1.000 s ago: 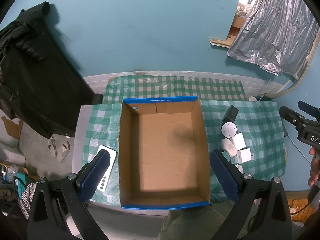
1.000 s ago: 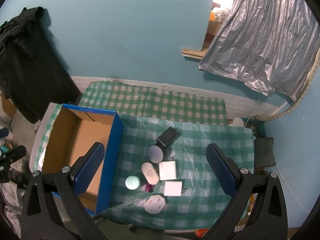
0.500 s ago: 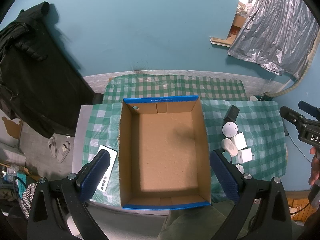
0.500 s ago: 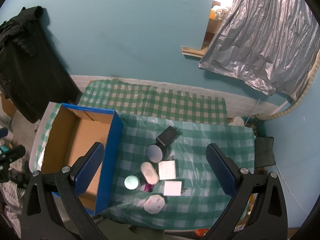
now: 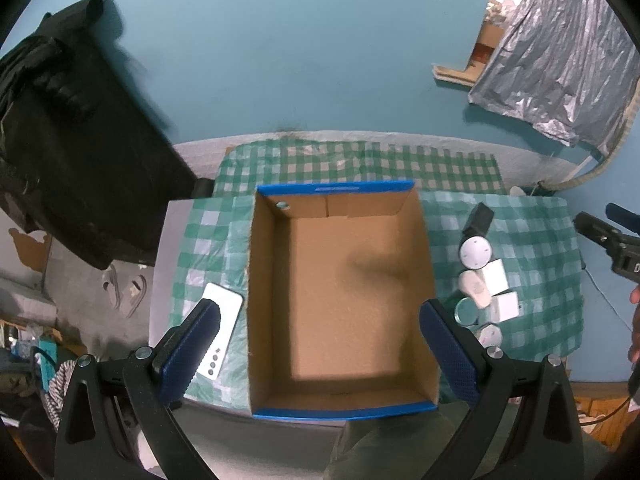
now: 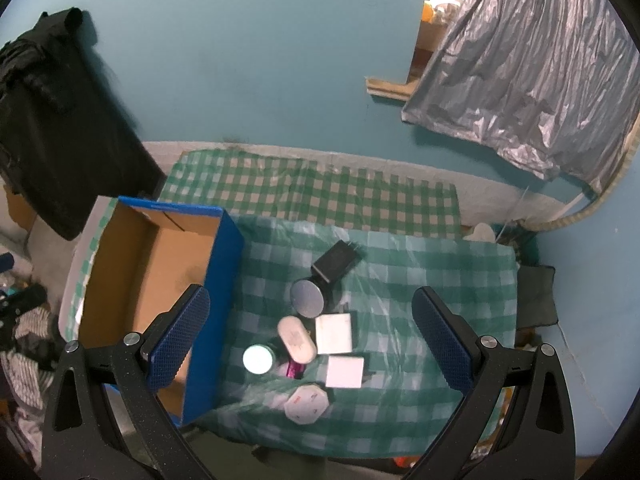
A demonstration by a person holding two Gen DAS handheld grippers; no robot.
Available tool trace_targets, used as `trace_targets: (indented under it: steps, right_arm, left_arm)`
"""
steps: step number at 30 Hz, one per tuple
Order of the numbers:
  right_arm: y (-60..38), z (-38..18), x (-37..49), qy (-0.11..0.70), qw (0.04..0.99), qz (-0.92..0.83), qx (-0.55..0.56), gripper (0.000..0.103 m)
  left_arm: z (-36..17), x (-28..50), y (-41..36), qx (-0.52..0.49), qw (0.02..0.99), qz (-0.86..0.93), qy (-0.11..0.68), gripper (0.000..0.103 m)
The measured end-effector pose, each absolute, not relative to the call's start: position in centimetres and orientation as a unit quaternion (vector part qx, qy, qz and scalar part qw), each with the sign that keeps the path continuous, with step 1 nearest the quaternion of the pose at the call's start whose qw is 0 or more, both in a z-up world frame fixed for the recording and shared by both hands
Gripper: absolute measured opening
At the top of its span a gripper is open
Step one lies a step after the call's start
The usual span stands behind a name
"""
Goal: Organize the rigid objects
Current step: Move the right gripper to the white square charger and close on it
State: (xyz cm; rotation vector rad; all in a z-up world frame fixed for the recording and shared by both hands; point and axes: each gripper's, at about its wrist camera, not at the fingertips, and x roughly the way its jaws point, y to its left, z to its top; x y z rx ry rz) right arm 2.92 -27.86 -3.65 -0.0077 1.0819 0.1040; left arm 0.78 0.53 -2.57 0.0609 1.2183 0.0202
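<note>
One box [image 5: 340, 296] — two white squares [image 6: 333, 334] — one remote [image 5: 222, 322]

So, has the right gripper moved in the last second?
Yes, slightly. In the right wrist view the black charger and blue box now sit a little lower, so the open right gripper has tilted or shifted slightly away from them.

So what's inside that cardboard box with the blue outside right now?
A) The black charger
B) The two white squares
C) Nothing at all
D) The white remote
C: the cardboard box shows only its bare brown floor, while the white remote lies outside to its left, and the black charger and white squares sit on the checked cloth to its right.
</note>
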Motion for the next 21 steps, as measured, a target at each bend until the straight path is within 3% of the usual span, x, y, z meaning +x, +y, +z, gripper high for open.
trace_targets:
  steps: [21]
  right_arm:
    - [-32.2, -13.1, 4.4, 0.606, 0.794, 0.055, 0.020, 0.101]
  left_arm:
    - [-9.8, 0.8, 8.2, 0.020, 0.778, 0.057, 0.626, 0.101]
